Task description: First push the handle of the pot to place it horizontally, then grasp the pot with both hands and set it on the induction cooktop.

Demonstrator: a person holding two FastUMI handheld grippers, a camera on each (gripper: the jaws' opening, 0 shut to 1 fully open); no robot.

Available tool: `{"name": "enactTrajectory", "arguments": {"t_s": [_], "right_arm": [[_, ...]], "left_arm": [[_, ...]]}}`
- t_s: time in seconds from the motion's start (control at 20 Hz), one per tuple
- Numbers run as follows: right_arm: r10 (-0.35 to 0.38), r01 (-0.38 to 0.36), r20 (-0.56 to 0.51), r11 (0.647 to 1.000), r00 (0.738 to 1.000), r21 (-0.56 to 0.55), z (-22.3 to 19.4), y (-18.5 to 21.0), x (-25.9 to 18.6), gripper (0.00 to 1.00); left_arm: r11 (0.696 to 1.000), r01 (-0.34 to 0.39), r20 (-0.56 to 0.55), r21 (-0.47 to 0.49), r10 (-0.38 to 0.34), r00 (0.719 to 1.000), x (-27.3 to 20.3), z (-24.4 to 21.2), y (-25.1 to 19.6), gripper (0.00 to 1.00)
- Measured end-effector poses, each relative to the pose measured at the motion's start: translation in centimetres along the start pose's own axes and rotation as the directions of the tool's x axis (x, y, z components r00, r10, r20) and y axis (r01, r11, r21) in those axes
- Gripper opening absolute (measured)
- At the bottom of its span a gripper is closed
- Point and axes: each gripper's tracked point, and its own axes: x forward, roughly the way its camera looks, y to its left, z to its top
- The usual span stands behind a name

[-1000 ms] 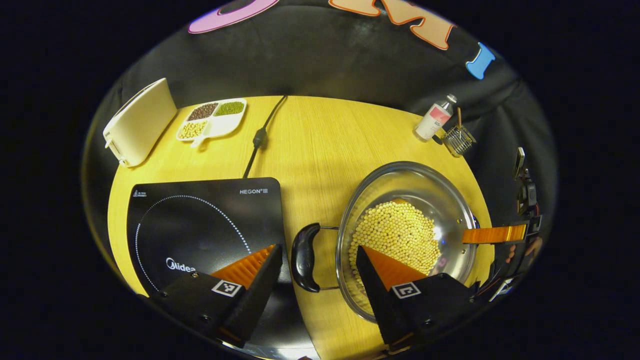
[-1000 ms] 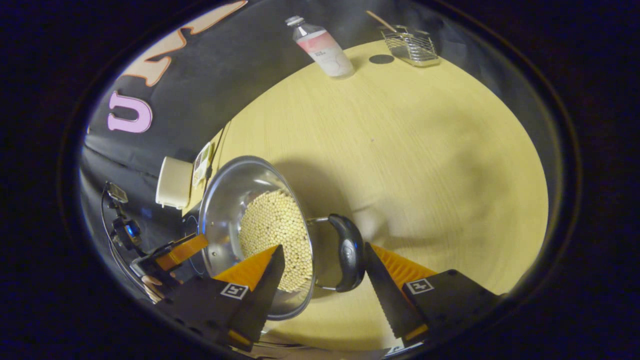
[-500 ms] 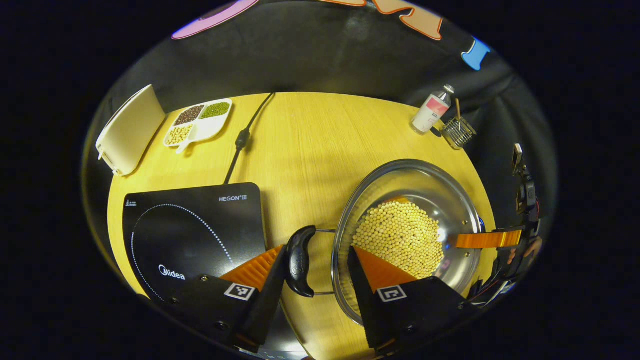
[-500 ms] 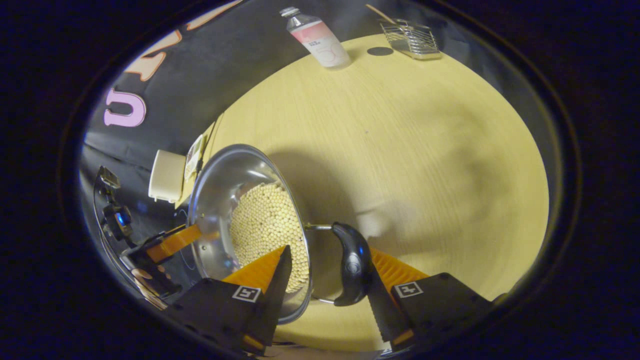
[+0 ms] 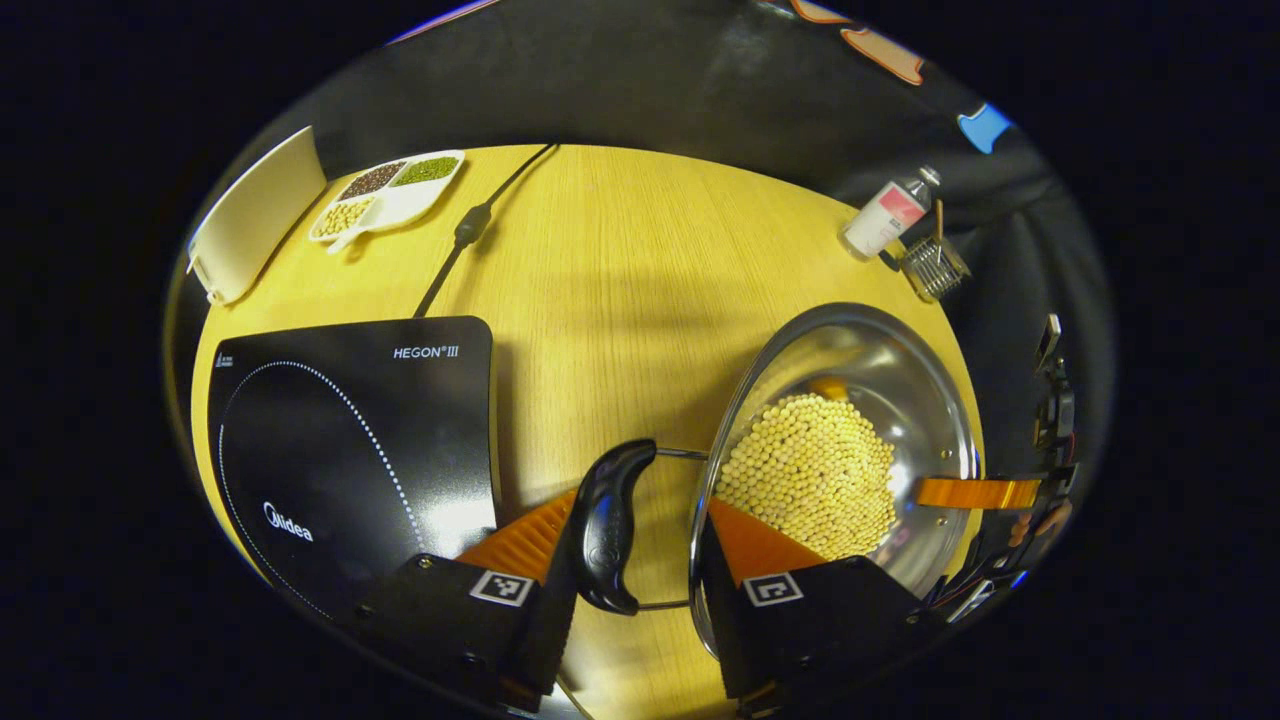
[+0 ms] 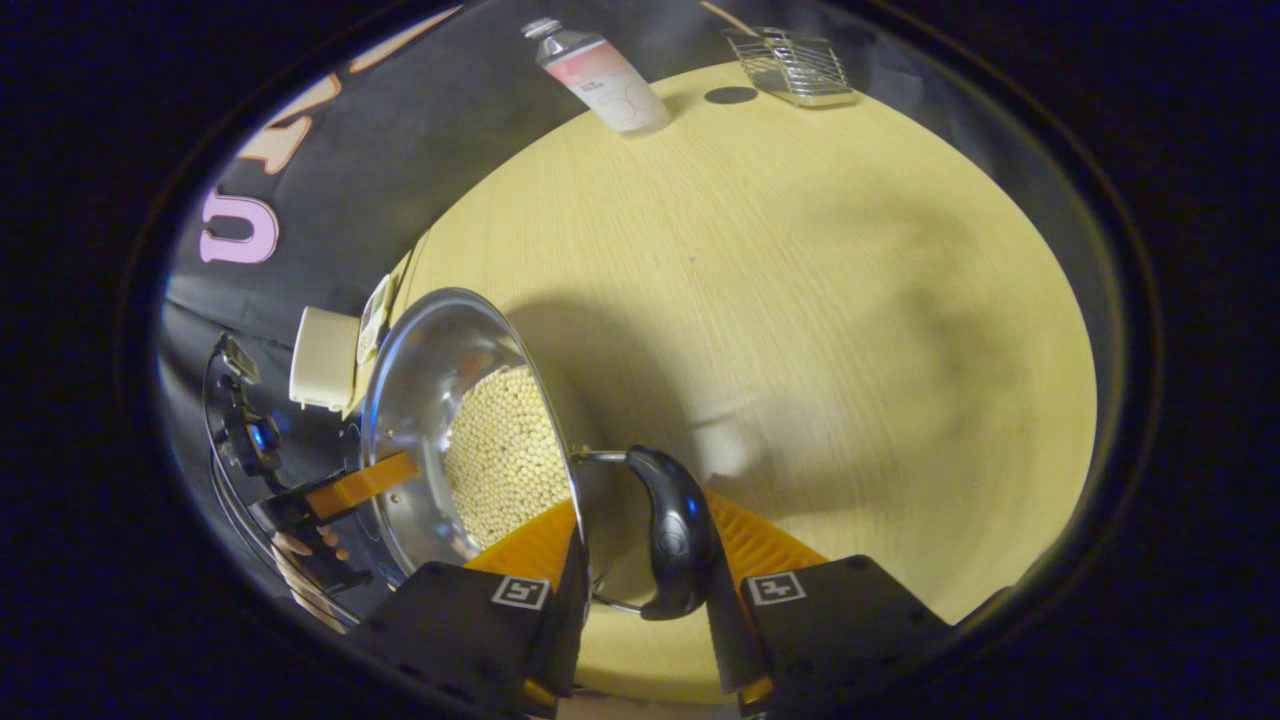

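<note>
Your left gripper view takes in the induction cooktop (image 5: 345, 440) at the table's (image 5: 620, 270) left; your right gripper view looks across bare wood to a bottle (image 6: 595, 72). The steel pot (image 5: 880, 400), full of soybeans (image 5: 810, 475), sits right of the cooktop. Your left tongs (image 5: 635, 535) straddle one black handle (image 5: 605, 525), your right tongs (image 6: 645, 545) the other (image 6: 675, 530); I cannot tell whether either grips.

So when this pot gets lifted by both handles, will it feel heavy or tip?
Probably heavy: the steel pot holds a deep heap of soybeans. The loose beans could shift and tilt it. Its wire-mounted left handle may swivel.
</note>
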Motion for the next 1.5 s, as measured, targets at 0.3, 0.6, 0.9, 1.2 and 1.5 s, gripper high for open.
{"name": "enactTrajectory", "arguments": {"t_s": [0.3,0.6,0.9,1.2,1.5], "right_arm": [[0.005,-0.005,0.009,1.0,1.0,-0.013,-0.5,-0.2,-0.9,0.53],[0.033,-0.032,0.022,0.999,0.999,-0.032,-1.4,0.4,-4.0,0.53],[0.072,-0.07,0.019,0.994,0.997,-0.089,-3.5,1.9,-6.6,0.53],[0.076,-0.072,0.023,0.989,0.997,-0.126,-6.2,5.2,-7.7,0.52],[0.051,-0.045,0.054,0.994,0.997,-0.1,-9.4,10.9,-6.9,0.46]], "left_arm": [[0.999,0.015,0.007,-0.052,-0.015,1.0,-1.7,-1.0,-0.9,0.56],[0.998,0.005,0.047,-0.061,-0.002,0.999,-5.5,-1.9,-2.0,0.55],[0.993,-0.016,0.098,-0.115,0.027,0.995,-10.0,-4.3,-1.8,0.55],[0.99,-0.022,0.132,-0.141,0.04,0.99,-13.3,-6.2,0.9,0.57],[0.992,-0.005,0.126,-0.127,0.021,0.992,-15.5,-6.5,7.0,0.55]]}}
